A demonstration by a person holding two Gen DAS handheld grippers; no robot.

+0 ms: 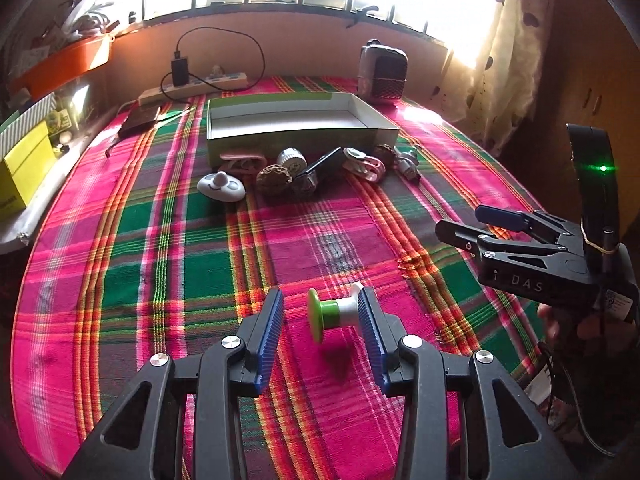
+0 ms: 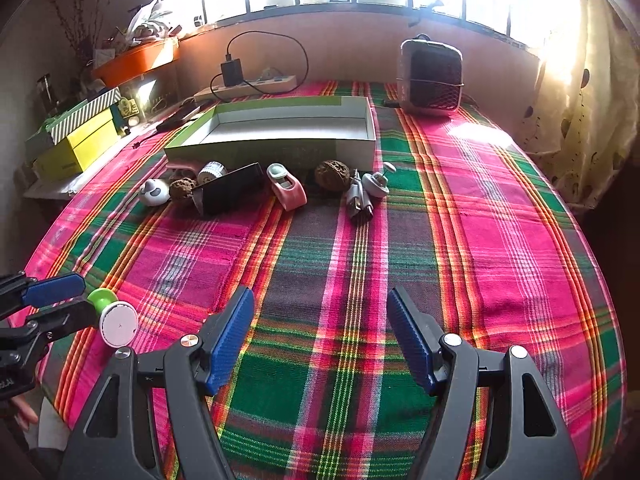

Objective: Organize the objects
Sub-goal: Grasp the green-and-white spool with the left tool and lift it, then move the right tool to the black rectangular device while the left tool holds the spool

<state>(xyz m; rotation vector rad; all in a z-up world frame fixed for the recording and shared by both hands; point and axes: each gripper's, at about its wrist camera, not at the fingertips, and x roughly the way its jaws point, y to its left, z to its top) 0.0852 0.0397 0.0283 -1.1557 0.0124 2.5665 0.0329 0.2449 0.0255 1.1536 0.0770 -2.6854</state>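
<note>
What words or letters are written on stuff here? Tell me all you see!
"DAS": white letters on the black body of the right gripper.
Yellow box: some print low on its side, too blurred to read.
White sticker on the handle below that gripper: too small to read.
Nothing else is readable.

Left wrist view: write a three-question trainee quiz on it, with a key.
1. Short answer: where do the loose small objects lie relative to the box?
2. Multiple choice: what sits between the fingers of the left gripper? A. a pink clip; B. a green-and-white spool; C. a brown ball.
3. True or false: the box already holds several objects.

Key: 1. On the plaid cloth, bunched along the box's near side. 2. B. 3. False; its inside looks empty.
</note>
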